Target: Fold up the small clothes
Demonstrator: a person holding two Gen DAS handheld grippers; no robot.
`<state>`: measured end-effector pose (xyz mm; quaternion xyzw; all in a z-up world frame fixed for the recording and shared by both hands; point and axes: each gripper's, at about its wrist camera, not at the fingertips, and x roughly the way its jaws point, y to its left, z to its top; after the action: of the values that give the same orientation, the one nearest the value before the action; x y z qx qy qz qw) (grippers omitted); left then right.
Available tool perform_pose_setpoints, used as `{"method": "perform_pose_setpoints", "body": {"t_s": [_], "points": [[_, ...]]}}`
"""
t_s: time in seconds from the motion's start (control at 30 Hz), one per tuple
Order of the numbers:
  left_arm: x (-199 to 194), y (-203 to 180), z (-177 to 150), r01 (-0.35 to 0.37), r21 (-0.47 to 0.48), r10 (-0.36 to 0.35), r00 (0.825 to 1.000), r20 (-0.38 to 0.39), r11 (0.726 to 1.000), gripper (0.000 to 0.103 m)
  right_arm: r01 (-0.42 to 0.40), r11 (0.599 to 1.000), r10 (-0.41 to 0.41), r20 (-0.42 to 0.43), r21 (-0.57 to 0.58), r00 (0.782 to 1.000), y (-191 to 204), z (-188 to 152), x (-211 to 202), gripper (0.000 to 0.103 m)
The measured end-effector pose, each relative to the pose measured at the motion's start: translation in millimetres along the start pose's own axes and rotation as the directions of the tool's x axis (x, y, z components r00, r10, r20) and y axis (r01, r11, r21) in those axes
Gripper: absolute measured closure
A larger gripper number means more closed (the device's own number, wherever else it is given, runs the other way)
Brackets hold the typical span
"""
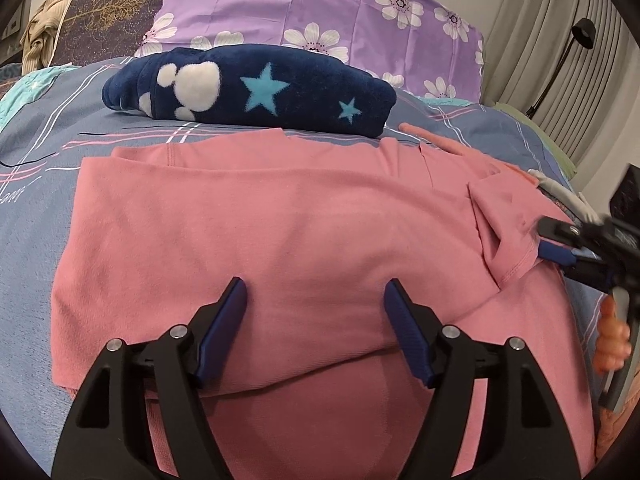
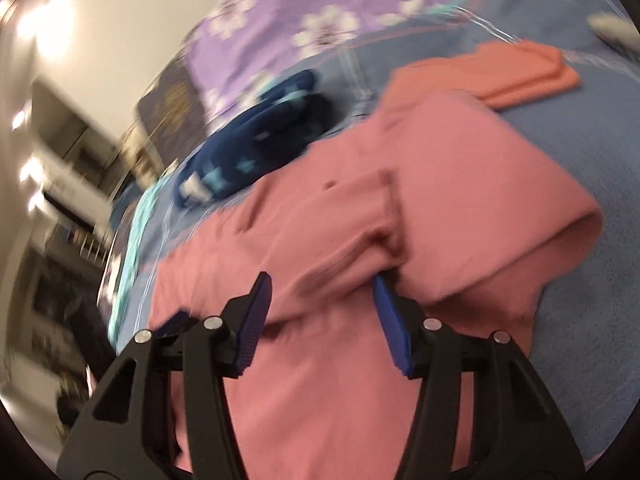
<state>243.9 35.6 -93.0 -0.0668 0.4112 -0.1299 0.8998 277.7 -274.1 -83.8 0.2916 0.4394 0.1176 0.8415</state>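
Note:
A pink garment [image 1: 280, 232] lies partly folded on the bed, its near part doubled over. My left gripper [image 1: 316, 292] is open and hovers just above its middle, holding nothing. My right gripper [image 2: 320, 284] is open at the garment's right edge, where the pink sleeve [image 2: 480, 216] is folded over; its right finger [image 2: 386, 300] is tucked under the sleeve fold. In the left wrist view the right gripper [image 1: 560, 252] shows at the right edge beside the sleeve hem [image 1: 508, 248]. The right wrist view is blurred.
A folded navy fleece garment [image 1: 248, 88] with stars lies behind the pink one. A purple flowered pillow [image 1: 320, 8] is behind that. A folded coral garment [image 2: 520, 72] lies to the right on the blue bedsheet [image 1: 36, 168]. Curtains [image 1: 560, 48] hang at right.

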Motion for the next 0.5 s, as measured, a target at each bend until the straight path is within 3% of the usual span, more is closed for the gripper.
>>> {"method": "perform_pose_setpoints", "body": {"t_s": [0.03,0.13,0.2,0.27,0.3,0.33,0.37,0.4,0.5], "points": [[0,0,0,0.001,0.000,-0.001,1.000,0.000,1.000,0.031,0.002,1.000,-0.001,-0.010,0.018,1.000,1,3,3,0.095],[-1,2,0,0.012,-0.010,-0.012,1.000,0.006,1.000,0.031,-0.070,0.996,0.070,0.006,-0.046,0.998,30,8,7,0.099],[-2,4,0,0.025,-0.020,-0.025,1.000,0.010,0.999,0.031,-0.196,0.949,0.208,0.022,-0.246,0.978,80,-3,-3,0.099],[-4,7,0,0.045,-0.034,-0.044,0.999,0.017,0.998,0.031,-0.277,0.875,0.298,-0.008,-0.397,0.954,116,-17,-12,0.099],[-5,9,0,0.057,-0.043,-0.056,0.998,0.021,0.997,0.031,-0.268,0.839,0.300,-0.008,-0.473,0.954,131,-26,-17,0.092],[-6,12,-1,0.074,-0.056,-0.072,0.997,0.027,0.996,0.031,-0.217,0.827,0.259,0.008,-0.518,0.966,137,-32,-19,0.064],[-7,15,-1,0.097,-0.072,-0.095,0.995,0.035,0.993,0.031,-0.154,0.834,0.207,0.041,-0.530,0.978,135,-36,-19,0.049],[-9,19,-1,0.120,-0.087,-0.117,0.992,0.042,0.989,0.031,-0.122,0.843,0.179,0.058,-0.524,0.982,129,-38,-20,0.045],[-12,29,-2,0.211,-0.140,-0.204,0.977,0.066,0.967,0.035,-0.054,0.881,0.082,0.038,-0.470,0.996,95,-39,-16,0.060]]}}
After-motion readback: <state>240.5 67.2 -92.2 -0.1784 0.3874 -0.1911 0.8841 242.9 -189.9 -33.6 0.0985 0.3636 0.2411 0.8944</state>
